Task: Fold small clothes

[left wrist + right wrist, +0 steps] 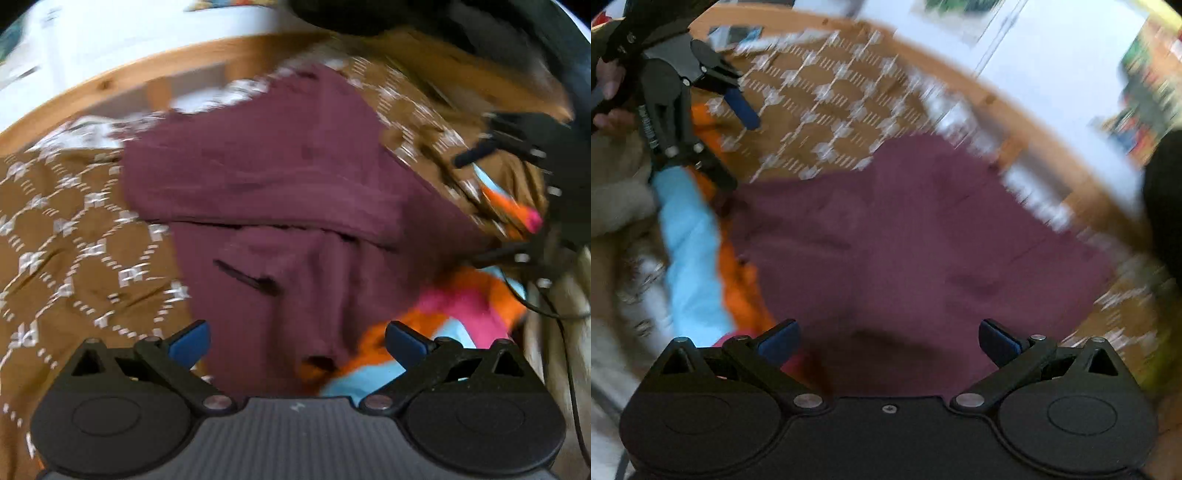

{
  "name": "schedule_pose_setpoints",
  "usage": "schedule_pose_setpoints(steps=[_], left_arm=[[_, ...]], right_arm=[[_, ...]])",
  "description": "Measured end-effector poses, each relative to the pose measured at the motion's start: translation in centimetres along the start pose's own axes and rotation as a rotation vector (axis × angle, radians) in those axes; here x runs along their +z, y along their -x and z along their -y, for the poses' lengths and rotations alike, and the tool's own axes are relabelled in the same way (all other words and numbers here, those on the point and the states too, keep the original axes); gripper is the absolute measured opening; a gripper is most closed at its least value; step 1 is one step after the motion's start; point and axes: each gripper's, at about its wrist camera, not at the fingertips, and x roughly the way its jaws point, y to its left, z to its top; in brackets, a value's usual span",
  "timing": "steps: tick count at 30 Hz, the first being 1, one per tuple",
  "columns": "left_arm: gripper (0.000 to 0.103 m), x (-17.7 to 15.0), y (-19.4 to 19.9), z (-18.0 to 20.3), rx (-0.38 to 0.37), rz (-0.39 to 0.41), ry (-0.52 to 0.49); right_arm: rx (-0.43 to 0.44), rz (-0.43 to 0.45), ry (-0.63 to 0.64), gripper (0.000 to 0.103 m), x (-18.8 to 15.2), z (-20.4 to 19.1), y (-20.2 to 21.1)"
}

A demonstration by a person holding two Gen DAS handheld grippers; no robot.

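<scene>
Spread widest: brown patterned cloth (66,236) over the wooden-edged table (122,77), a working surface. Lying on it, centred, the maroon garment (266,177), partly doubled over and rumpled, likely mid-fold. Heaped at the maroon garment's side, orange, pink and blue clothes (458,314), seemingly waiting their turn. Hovering over the maroon garment's near edge, left gripper (297,341) and right gripper (888,341), both spread wide, holding nothing.
</scene>
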Motion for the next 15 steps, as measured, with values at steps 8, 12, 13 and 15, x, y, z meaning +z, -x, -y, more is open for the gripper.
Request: schedule_pose_setpoints(steps=[8,12,13,15], left_arm=[[0.102,0.0,-2.0,1.2,-0.009,-0.074,-0.053],[0.102,-0.1,-2.4,1.2,-0.001,-0.085,-0.059],[0.102,-0.2,-2.6,1.2,-0.003,-0.089,-0.066],[0.102,-0.2,-2.8,1.4,-0.013,-0.099,-0.083]], right_arm=[[0.027,-0.203,0.121,0.078,-0.2,-3.5,-5.5],[-0.003,-0.228,0.11,0.039,-0.2,-3.5,-6.8],[-0.005,-0.238,0.109,0.036,-0.2,-3.6,-7.1],[0.005,-0.216,0.103,0.024,-0.2,-3.3,-7.2]])
